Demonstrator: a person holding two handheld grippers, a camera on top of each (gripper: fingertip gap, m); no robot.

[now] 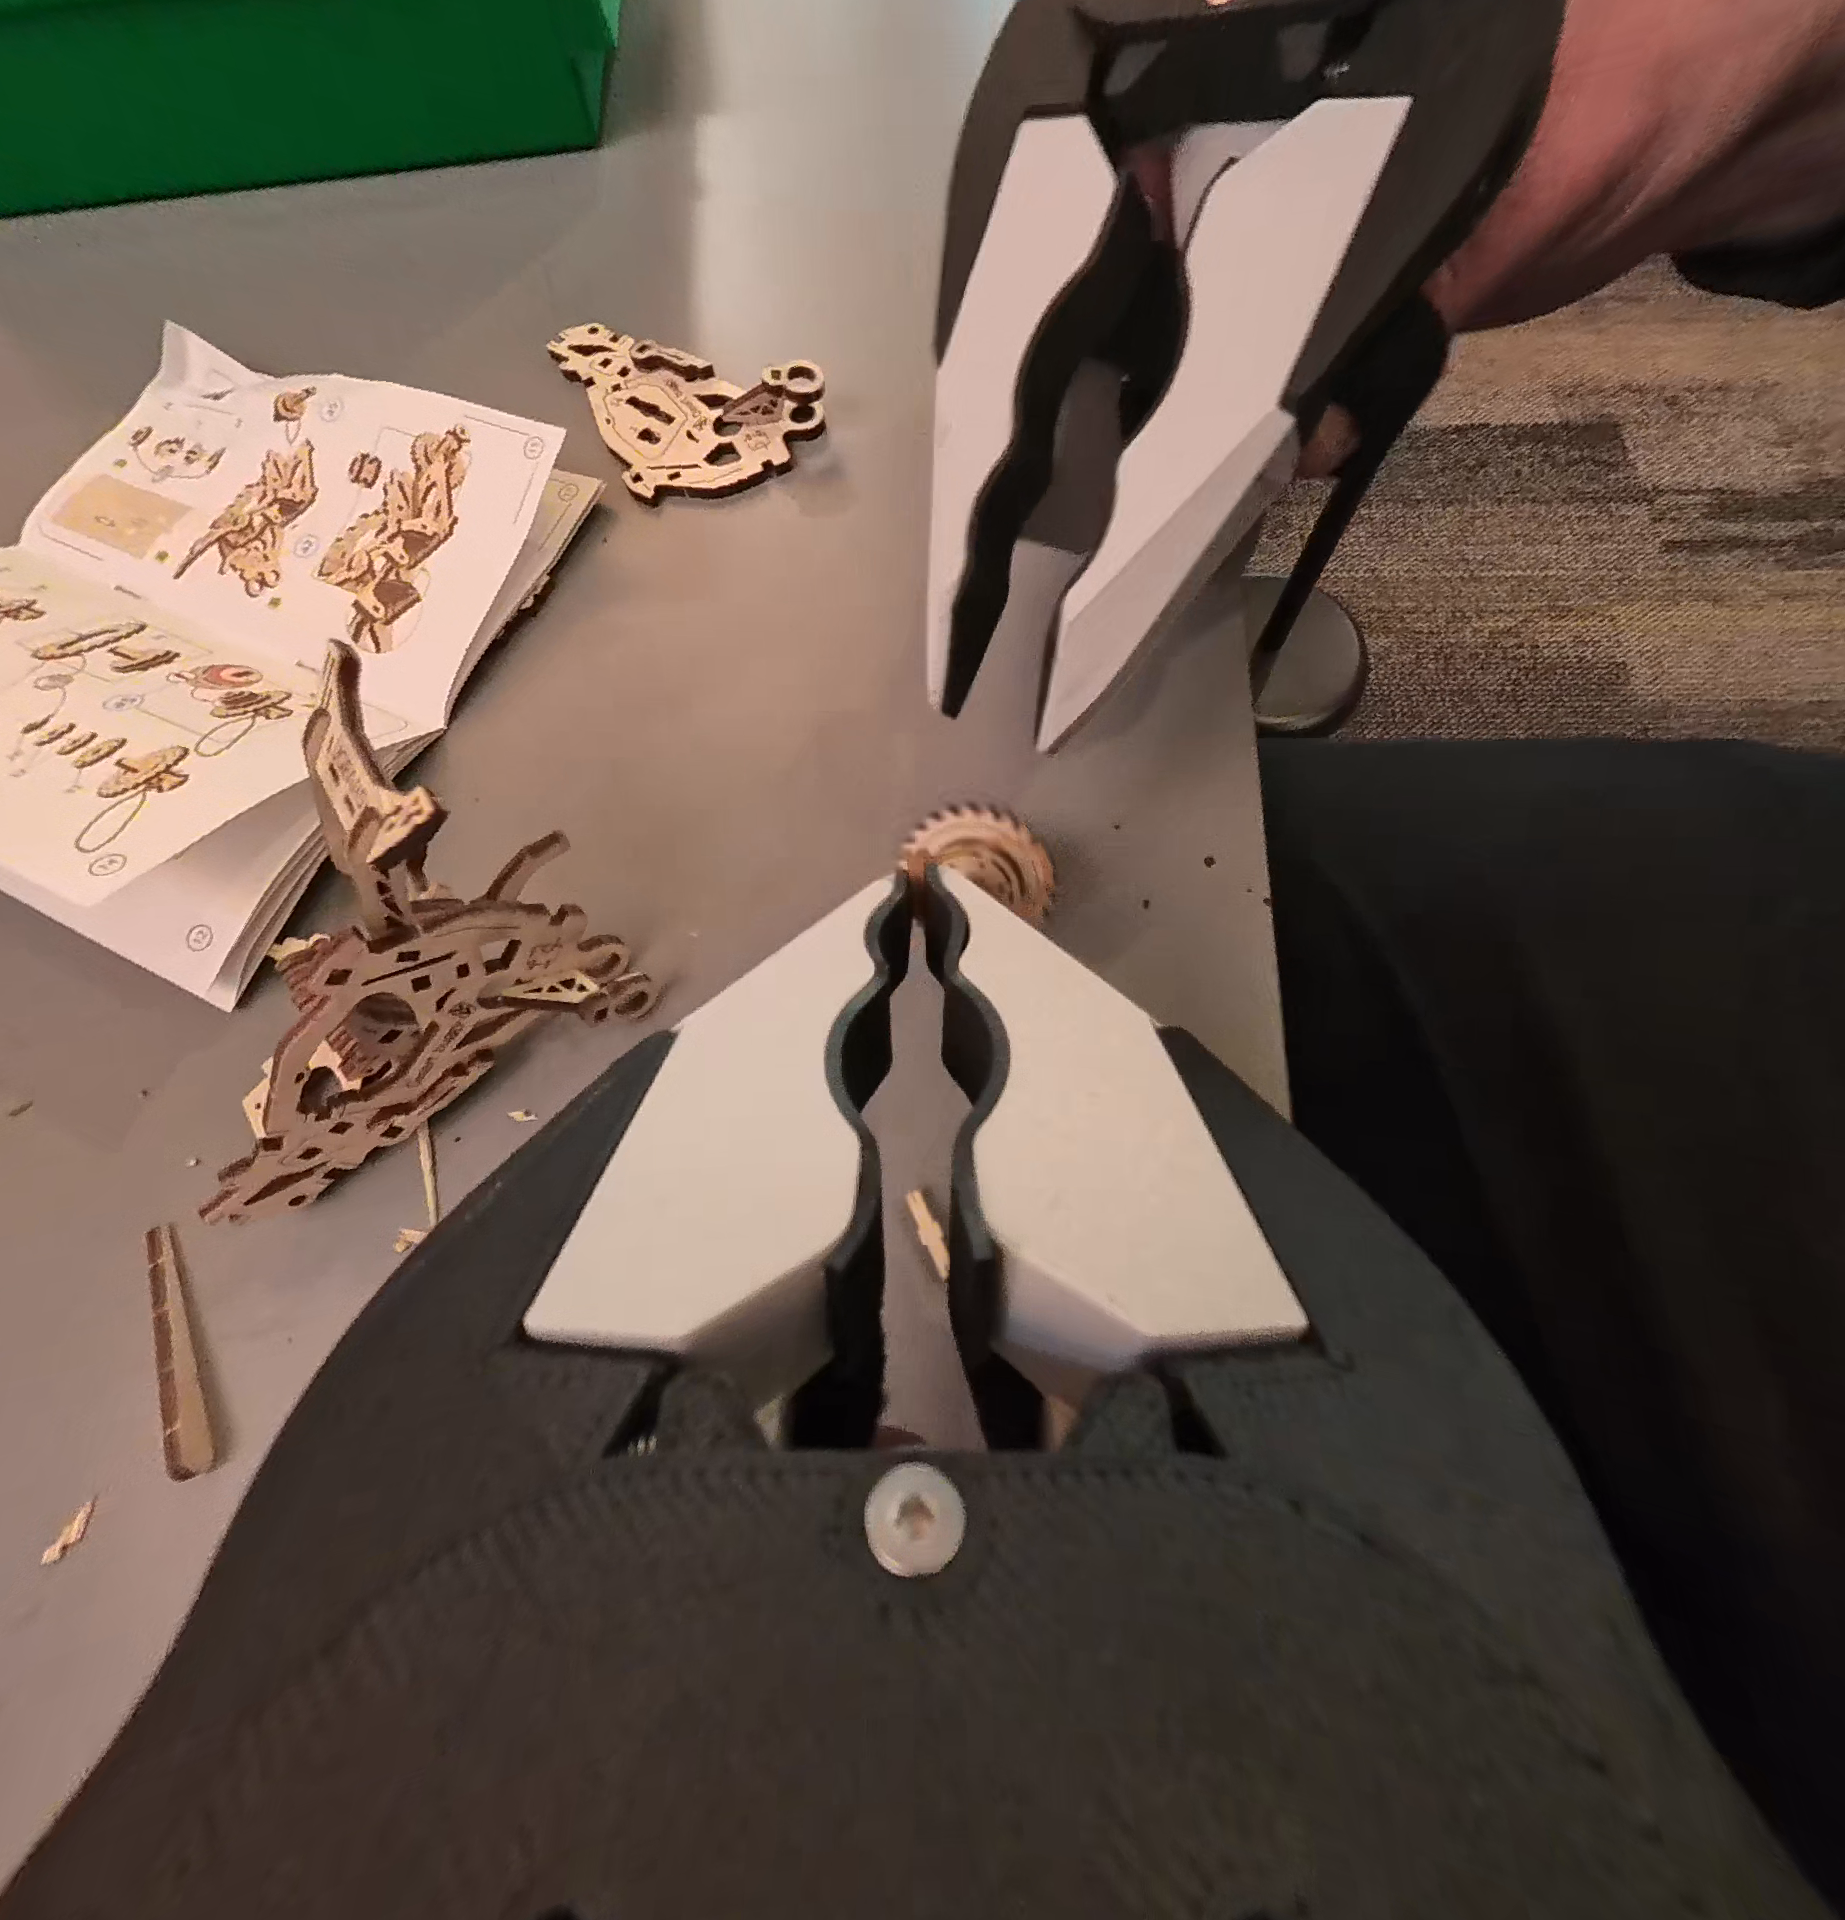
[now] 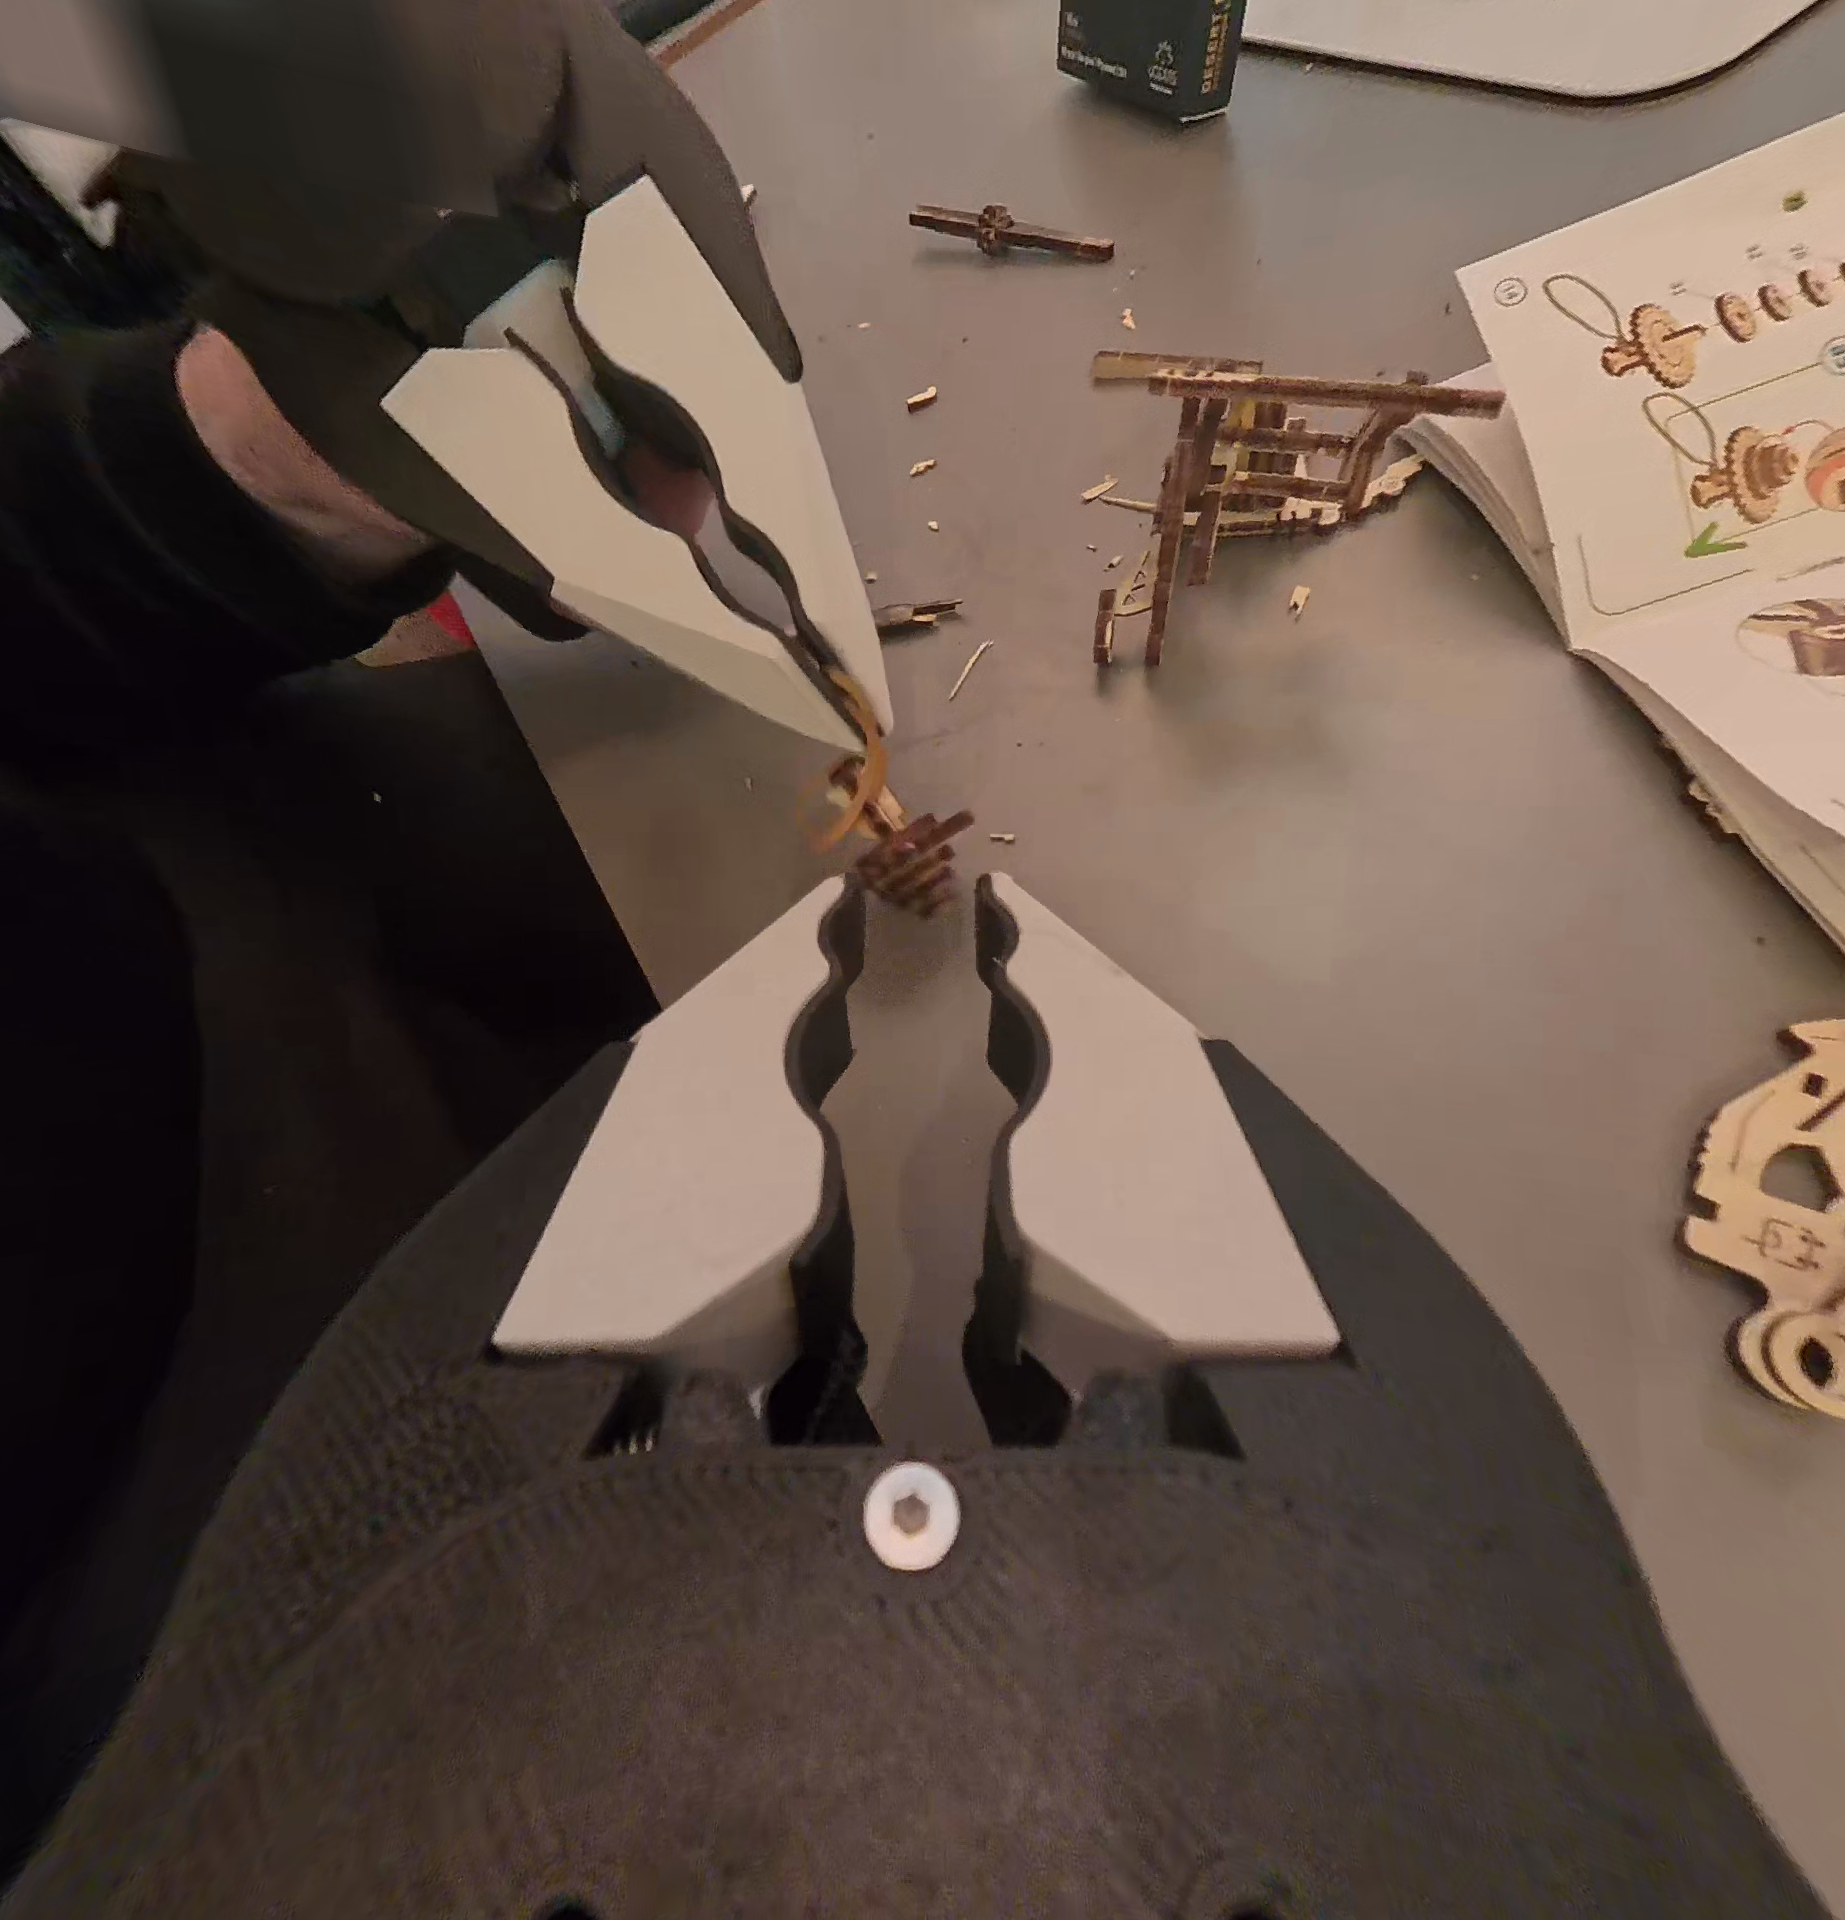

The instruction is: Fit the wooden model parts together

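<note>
My left gripper [image 1: 918,883] is shut on a small wooden gear stack [image 1: 985,857] with a yellow rubber band, held just above the grey table near its edge. In the right wrist view the left gripper [image 2: 858,725] comes in from the upper left, and the band loops from its tips down to the gear stack [image 2: 913,868]. My right gripper [image 2: 918,899] is open and empty, its tips on either side of the gear stack's near end without touching it. It also shows in the left wrist view [image 1: 996,727], above the gears.
A partly built wooden model [image 1: 419,1029] [image 2: 1271,488] stands on the table [image 1: 741,675]. Near it lie an open instruction booklet [image 1: 222,644] [image 2: 1676,468], a flat wooden panel [image 1: 689,416] [image 2: 1791,1226], a wooden stick [image 1: 180,1351], an axle piece [image 2: 1006,234], a green box [image 1: 274,94] and a dark box [image 2: 1146,57]. The flat wooden panel [image 1: 689,416] sits 15 centimetres or so from the ends of my right fingers.
</note>
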